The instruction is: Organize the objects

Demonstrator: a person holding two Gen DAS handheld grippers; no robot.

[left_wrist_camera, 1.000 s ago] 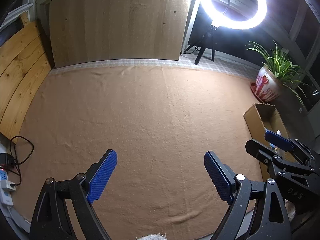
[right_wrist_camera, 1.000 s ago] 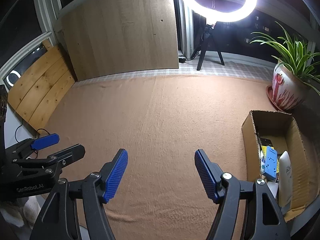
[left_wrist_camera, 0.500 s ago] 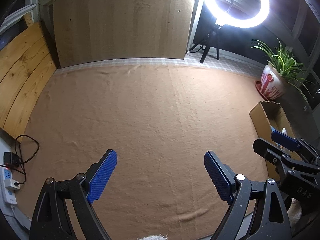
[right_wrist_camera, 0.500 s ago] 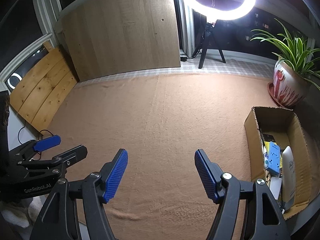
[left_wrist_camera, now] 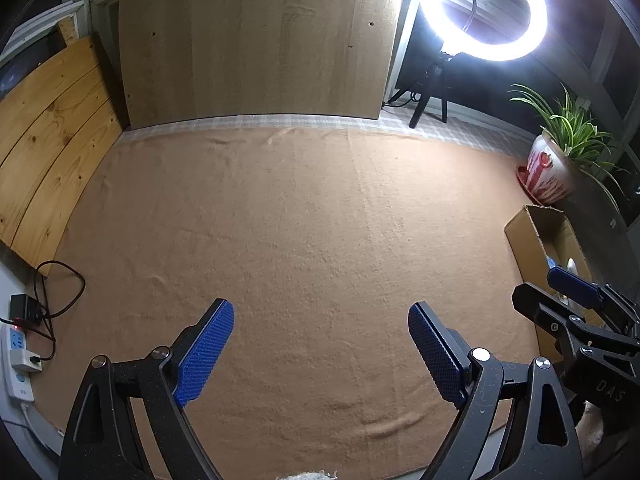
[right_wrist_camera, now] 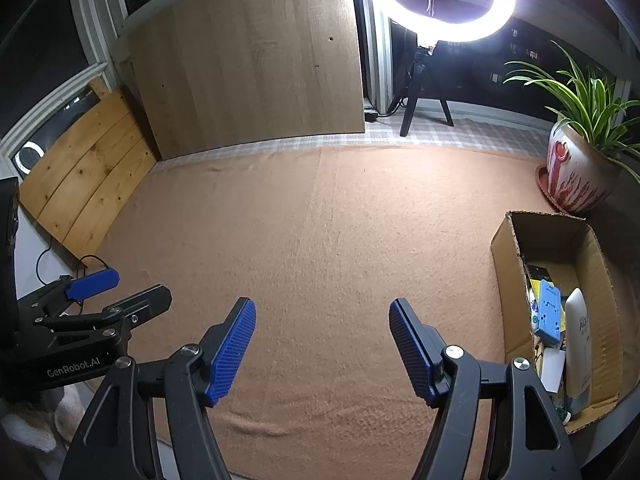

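Both grippers hover side by side over a tan blanket (left_wrist_camera: pixel 312 232). My left gripper (left_wrist_camera: pixel 320 312) stands open with nothing between its blue pads. My right gripper (right_wrist_camera: pixel 322 308) is open too and holds nothing; in the left wrist view it shows at the right edge (left_wrist_camera: pixel 560 292). The left gripper appears at the left edge of the right wrist view (right_wrist_camera: pixel 120 286). An open cardboard box (right_wrist_camera: pixel 504 272) sits at the blanket's right side. Inside it lie a blue flat item (right_wrist_camera: pixel 548 314), a white tube (right_wrist_camera: pixel 578 336) and other small things.
A potted plant (right_wrist_camera: pixel 576 176) stands behind the box. A lit ring light on a tripod (right_wrist_camera: pixel 436 12) is at the back, beside a leaning wooden board (right_wrist_camera: pixel 256 68). Plank panels (left_wrist_camera: pixel 44 140) line the left side, with a power strip and cables (left_wrist_camera: pixel 20 344) below.
The left wrist view has shifted slightly, so the box and plant now sit further right in it. Both grippers stay open and empty.
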